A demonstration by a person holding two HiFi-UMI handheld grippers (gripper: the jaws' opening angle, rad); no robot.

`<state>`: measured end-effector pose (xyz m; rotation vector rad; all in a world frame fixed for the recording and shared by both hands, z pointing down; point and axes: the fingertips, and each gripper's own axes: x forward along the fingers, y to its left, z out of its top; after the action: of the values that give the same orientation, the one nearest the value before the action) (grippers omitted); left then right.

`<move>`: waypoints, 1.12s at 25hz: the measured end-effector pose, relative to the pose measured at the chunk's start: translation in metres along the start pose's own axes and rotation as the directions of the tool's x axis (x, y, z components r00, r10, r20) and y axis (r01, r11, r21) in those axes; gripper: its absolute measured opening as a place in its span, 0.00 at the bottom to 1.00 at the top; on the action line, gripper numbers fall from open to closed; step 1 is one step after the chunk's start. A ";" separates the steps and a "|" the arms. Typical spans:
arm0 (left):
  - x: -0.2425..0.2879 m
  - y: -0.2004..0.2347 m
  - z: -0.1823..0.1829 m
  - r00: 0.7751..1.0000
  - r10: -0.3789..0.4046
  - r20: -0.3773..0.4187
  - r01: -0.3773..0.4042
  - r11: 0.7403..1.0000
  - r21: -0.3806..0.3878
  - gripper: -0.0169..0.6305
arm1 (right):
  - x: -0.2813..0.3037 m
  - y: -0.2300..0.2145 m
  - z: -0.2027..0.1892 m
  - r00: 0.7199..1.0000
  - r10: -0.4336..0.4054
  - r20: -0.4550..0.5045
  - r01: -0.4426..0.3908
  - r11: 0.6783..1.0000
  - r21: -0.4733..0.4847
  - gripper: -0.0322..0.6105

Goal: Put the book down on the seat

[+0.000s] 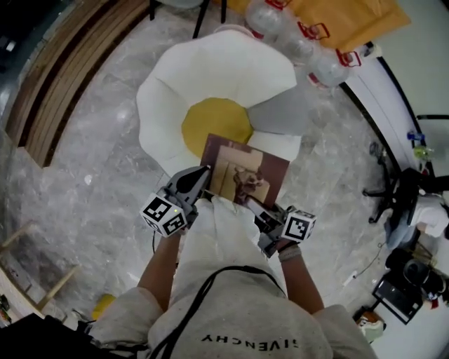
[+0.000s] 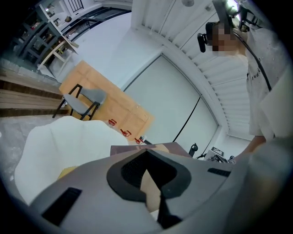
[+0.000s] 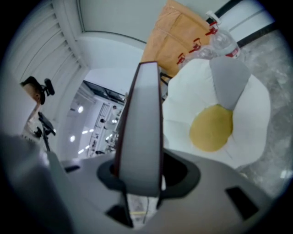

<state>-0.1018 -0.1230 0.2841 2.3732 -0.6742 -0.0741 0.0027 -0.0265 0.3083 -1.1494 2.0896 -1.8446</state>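
INVENTORY, seat area, seen from above

1. Brown rectangular book w/ tan picture on cover [image 1: 244, 172]: held at its near edge by both tongs, over the front of the seat. Far corner overlaps the yellow centre. Touching seat or not: cannot tell.
2. Left tongs [image 1: 202, 177]: closed on book's near-left corner. Left gripper view has the tan cover between the jaws [image 2: 149, 176].
3. Right tongs [image 1: 251, 202]: closed on book's near-right edge. In right gripper view the book stands edge-on, grey, clamped between the jaws [image 3: 139, 176].
4. White petal-shaped seat [image 1: 210, 77], w/ round yellow centre cushion [image 1: 214, 123] & one grey petal [image 1: 280, 112] on its right side.
5. Clear plastic bottles w/ red labels [image 1: 295, 38]: several, just beyond the seat, beside a tan board [image 1: 351, 21].
6. Grey marble floor [image 1: 91, 161]: under the seat. Brown wooden steps [image 1: 63, 77] at far left.
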 end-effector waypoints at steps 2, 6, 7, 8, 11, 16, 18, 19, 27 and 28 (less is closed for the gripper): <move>0.007 0.012 -0.010 1.000 0.011 -0.005 -0.011 1.000 -0.015 0.06 | 0.006 -0.019 0.003 1.000 -0.008 -0.013 0.008 1.000 0.009 0.30; 0.011 0.053 -0.036 0.997 0.074 0.007 -0.074 0.996 -0.057 0.06 | 0.033 -0.056 0.008 0.999 0.008 -0.047 -0.008 1.000 -0.001 0.30; 0.011 0.063 -0.044 0.996 0.089 0.009 -0.088 0.994 -0.063 0.06 | 0.041 -0.068 0.009 0.998 0.010 -0.058 -0.010 1.000 -0.004 0.30; 0.012 0.074 -0.054 0.995 0.102 0.009 -0.101 0.992 -0.072 0.06 | 0.049 -0.081 0.008 0.998 0.010 -0.065 -0.011 1.000 -0.005 0.30; 0.011 0.101 -0.091 0.990 0.138 -0.009 -0.138 0.984 -0.114 0.06 | 0.073 -0.121 0.002 0.997 0.011 -0.070 -0.011 1.000 0.002 0.30; 0.012 0.139 -0.149 0.984 0.174 -0.037 -0.177 0.973 -0.147 0.06 | 0.113 -0.182 -0.011 0.997 0.010 -0.077 -0.010 1.000 0.006 0.30; 0.019 0.157 -0.165 0.983 0.181 -0.035 -0.184 0.972 -0.145 0.06 | 0.126 -0.202 -0.013 0.997 0.015 -0.077 -0.014 1.000 0.006 0.30; 0.023 0.166 -0.171 0.982 0.185 -0.031 -0.187 0.972 -0.144 0.06 | 0.132 -0.211 -0.013 0.997 0.017 -0.076 -0.016 1.000 0.007 0.30; 0.049 0.223 -0.197 0.981 0.194 -0.013 -0.195 0.974 -0.115 0.06 | 0.167 -0.258 -0.012 0.993 0.026 -0.114 -0.025 1.000 0.008 0.30; 0.054 0.227 -0.198 0.981 0.193 -0.014 -0.193 0.975 -0.111 0.06 | 0.169 -0.261 -0.008 0.993 0.027 -0.119 -0.026 1.000 0.004 0.30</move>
<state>-0.1134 -0.1805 0.5843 2.1891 -0.8727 -0.0232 -0.0034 -0.1131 0.6076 -1.0297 2.1522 -1.9484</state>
